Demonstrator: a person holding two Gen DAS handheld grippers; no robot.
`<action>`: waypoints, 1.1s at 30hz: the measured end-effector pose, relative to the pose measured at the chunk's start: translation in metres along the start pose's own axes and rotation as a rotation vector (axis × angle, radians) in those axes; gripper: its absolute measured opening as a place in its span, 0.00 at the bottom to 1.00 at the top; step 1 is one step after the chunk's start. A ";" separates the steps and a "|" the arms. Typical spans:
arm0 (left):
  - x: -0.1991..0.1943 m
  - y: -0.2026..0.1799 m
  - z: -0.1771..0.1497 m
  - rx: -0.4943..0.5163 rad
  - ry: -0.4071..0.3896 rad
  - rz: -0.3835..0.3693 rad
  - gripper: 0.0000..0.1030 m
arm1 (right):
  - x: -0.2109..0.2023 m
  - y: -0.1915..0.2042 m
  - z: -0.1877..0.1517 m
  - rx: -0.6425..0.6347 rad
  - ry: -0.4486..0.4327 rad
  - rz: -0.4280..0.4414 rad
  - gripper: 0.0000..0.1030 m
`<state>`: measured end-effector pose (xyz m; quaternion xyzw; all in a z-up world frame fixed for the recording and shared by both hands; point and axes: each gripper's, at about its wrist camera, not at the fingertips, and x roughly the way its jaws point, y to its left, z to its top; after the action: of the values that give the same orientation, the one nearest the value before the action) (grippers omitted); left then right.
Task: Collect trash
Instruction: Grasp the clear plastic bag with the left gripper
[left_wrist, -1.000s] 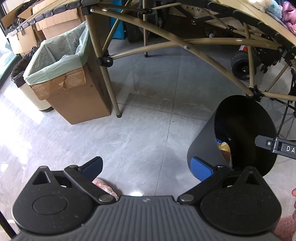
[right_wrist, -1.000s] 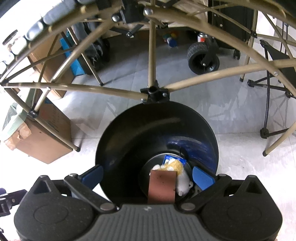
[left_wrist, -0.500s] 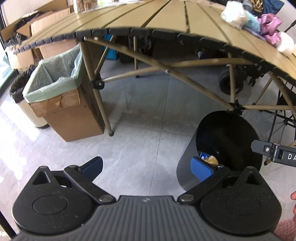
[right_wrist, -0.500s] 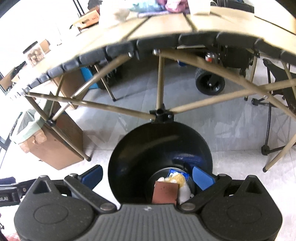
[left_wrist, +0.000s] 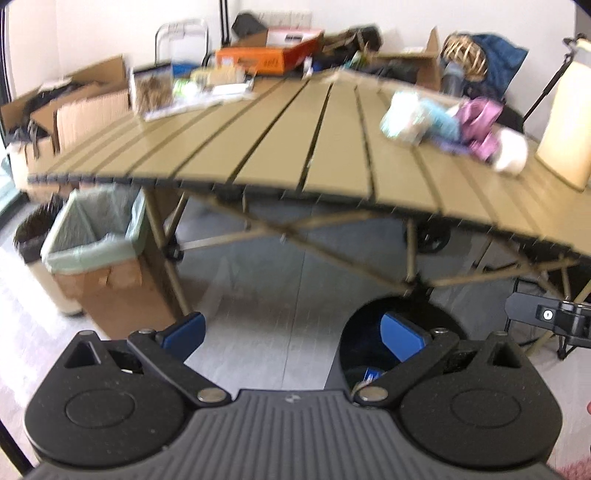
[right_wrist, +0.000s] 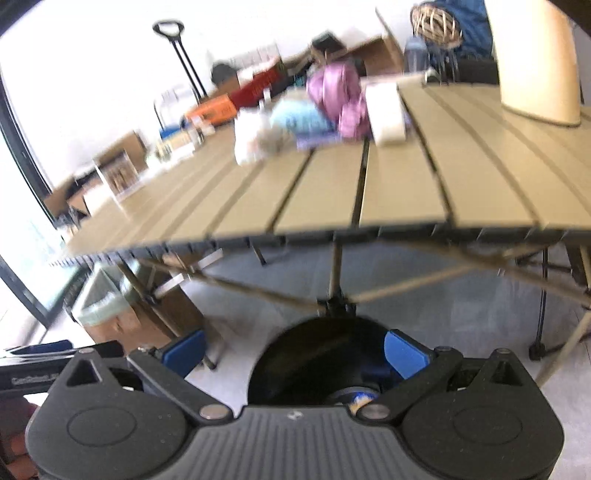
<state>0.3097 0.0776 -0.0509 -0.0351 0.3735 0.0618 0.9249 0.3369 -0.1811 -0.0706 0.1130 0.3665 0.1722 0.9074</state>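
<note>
A black round bin (right_wrist: 314, 350) stands on the floor under the table's front edge, with scraps of trash low inside it; it also shows in the left wrist view as the black bin (left_wrist: 373, 325). My right gripper (right_wrist: 295, 350) hangs open above the bin's mouth, holding nothing. My left gripper (left_wrist: 295, 334) is open and empty over the floor, just left of the bin. On the tan slatted table (left_wrist: 258, 147) lies a blurred pile of trash (left_wrist: 454, 125): white, light blue and purple crumpled pieces, seen also as the pile (right_wrist: 317, 114) in the right wrist view.
A cardboard box lined with a green bag (left_wrist: 99, 251) stands left of the table leg, beside a small dark-bagged bin (left_wrist: 33, 236). Boxes and clutter (left_wrist: 258, 59) crowd the table's far side. A cream object (right_wrist: 532, 59) stands at the right. Crossed table legs (right_wrist: 336, 273) rise behind the bin.
Both grippers have risen and tilted up: the views went from under the table to showing its top. The bin has dropped to the bottom of both views. Both stayed open.
</note>
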 end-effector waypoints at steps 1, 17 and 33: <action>-0.002 -0.004 0.003 0.002 -0.012 -0.006 1.00 | -0.005 -0.002 0.003 0.004 -0.020 0.011 1.00; 0.006 -0.052 0.077 -0.021 -0.165 -0.039 1.00 | -0.044 -0.042 0.065 0.083 -0.354 -0.007 1.00; 0.057 -0.088 0.137 -0.064 -0.211 -0.052 1.00 | -0.011 -0.059 0.106 0.055 -0.456 -0.065 1.00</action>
<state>0.4563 0.0111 0.0094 -0.0678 0.2710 0.0529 0.9587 0.4179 -0.2479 -0.0089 0.1617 0.1599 0.1030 0.9683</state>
